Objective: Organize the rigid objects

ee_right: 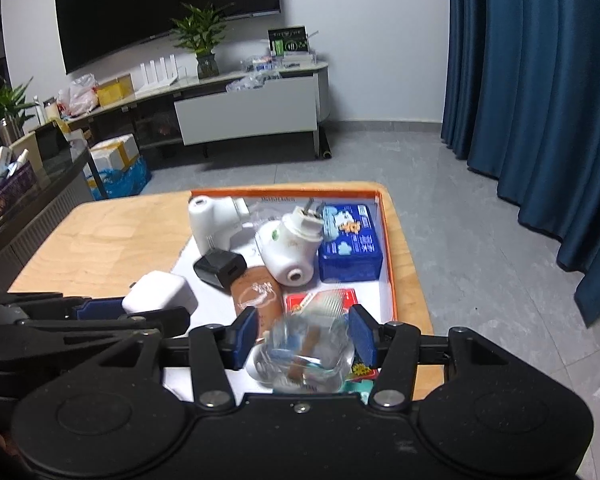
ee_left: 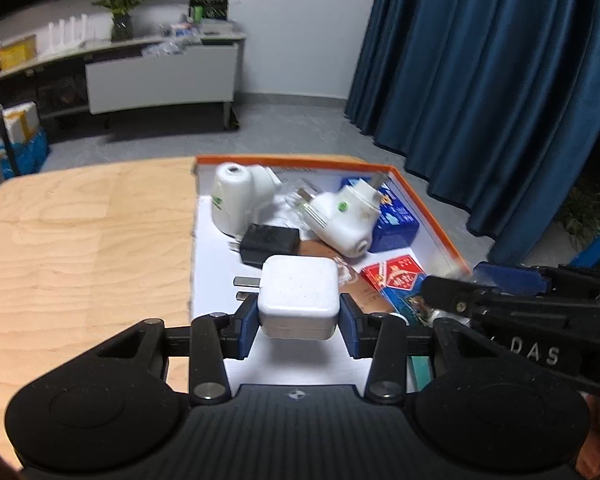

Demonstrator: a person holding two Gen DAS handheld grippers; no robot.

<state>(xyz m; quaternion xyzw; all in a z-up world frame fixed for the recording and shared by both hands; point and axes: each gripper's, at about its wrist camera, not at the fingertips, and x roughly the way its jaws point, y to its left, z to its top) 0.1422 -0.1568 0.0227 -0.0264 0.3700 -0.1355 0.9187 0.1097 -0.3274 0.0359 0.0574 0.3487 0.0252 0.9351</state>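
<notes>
An orange-rimmed white box (ee_left: 428, 204) (ee_right: 382, 216) on a wooden table holds two white plug-in devices (ee_left: 240, 196) (ee_left: 340, 216), a black charger (ee_left: 270, 242) (ee_right: 220, 268), a blue box (ee_left: 396, 220) (ee_right: 350, 244), a brown item (ee_right: 260, 292) and a red packet (ee_left: 396, 276). My left gripper (ee_left: 299, 314) is shut on a white square charger (ee_left: 298, 292) (ee_right: 160, 294) held just above the box's near part. My right gripper (ee_right: 302, 338) is shut on a clear glass object (ee_right: 304, 360) over the box's near right corner.
The wooden table (ee_left: 84, 240) (ee_right: 100, 236) extends left of the box. A blue curtain (ee_left: 480, 60) (ee_right: 540, 80) hangs at right. A TV cabinet (ee_right: 244, 104) with a plant stands across the grey floor. A dark side table (ee_right: 32, 184) is at left.
</notes>
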